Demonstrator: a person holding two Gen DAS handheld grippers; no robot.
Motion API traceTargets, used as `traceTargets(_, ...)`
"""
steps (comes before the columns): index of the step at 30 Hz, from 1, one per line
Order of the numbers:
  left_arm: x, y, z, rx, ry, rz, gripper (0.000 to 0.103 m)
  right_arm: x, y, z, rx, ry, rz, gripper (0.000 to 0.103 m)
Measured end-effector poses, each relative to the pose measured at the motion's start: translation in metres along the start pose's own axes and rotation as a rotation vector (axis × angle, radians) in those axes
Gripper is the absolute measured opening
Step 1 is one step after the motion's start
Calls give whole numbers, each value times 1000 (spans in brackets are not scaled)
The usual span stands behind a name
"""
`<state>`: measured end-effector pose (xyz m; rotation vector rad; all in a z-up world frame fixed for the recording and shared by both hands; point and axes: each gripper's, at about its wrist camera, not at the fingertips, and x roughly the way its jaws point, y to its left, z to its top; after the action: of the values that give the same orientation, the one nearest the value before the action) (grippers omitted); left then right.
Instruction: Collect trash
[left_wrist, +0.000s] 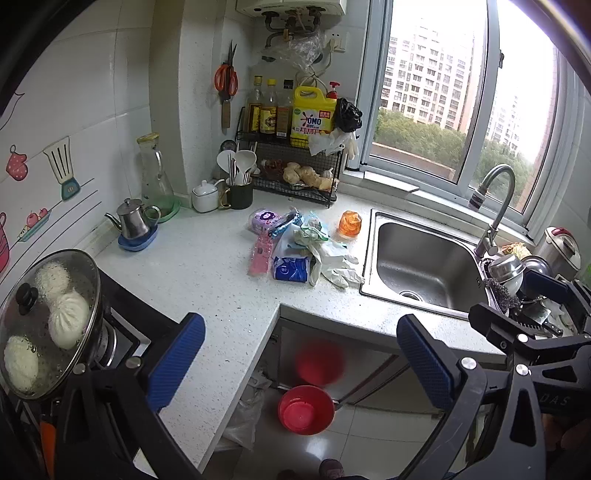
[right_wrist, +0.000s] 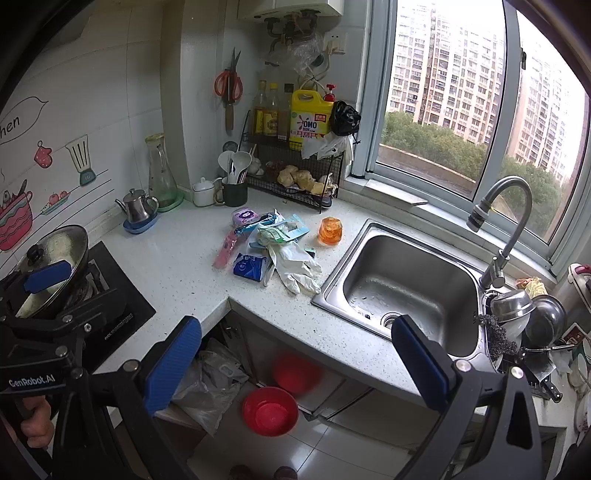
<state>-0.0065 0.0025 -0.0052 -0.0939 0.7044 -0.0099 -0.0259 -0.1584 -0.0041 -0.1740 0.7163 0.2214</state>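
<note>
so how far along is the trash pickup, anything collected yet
Nothing looks done yet. The trash pile lies on the counter beside the sink: white gloves, a blue packet, a pink wrapper and an orange cup. Nothing is in hand: the left gripper and right gripper are both open and empty, away from the pile. The whole pile is left; the red bowl on the floor holds no trash.
</note>
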Motion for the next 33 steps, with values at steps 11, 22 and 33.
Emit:
traceTargets(11, 5, 4, -3, 0, 32, -20, 103, 1, 3, -4, 4, 19, -10, 103)
traceTargets(22, 9, 8, -4, -3, 64, -58, 103, 1, 2, -4, 16, 26, -16, 103)
traceTargets(33, 14, 7, -10, 6, 92, -66, 103, 8, 4, -10, 16, 63, -16, 103)
